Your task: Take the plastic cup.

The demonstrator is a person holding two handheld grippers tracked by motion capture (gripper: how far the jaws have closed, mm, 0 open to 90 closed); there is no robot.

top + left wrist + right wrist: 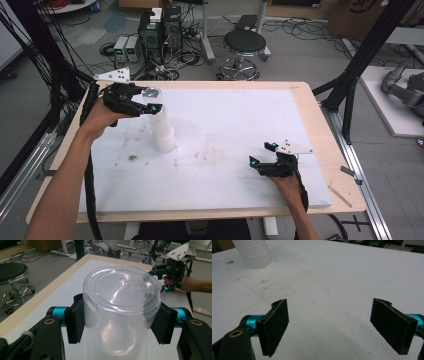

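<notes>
A clear plastic cup [122, 290] stands upside down between the jaws of my left gripper [120, 320], whose black pads [75, 320] press on its two sides. In the high view the left gripper [150, 101] holds this cup [151, 93] over a stack of whitish nested cups [163, 131] at the left of the white mat. The top of the stack [112, 350] shows just under the held cup. My right gripper [262, 154] rests low near the front right of the mat, open, with nothing between its jaws [337, 325]. The ribbed stack [253, 251] lies far off to its upper left.
The white mat [240, 115] covers a wooden table [320, 130] and bears some dirt marks [132, 158]. Beyond the far edge stand a black stool [244, 45] and computer boxes [160, 30] among cables. Black frame posts rise at both sides.
</notes>
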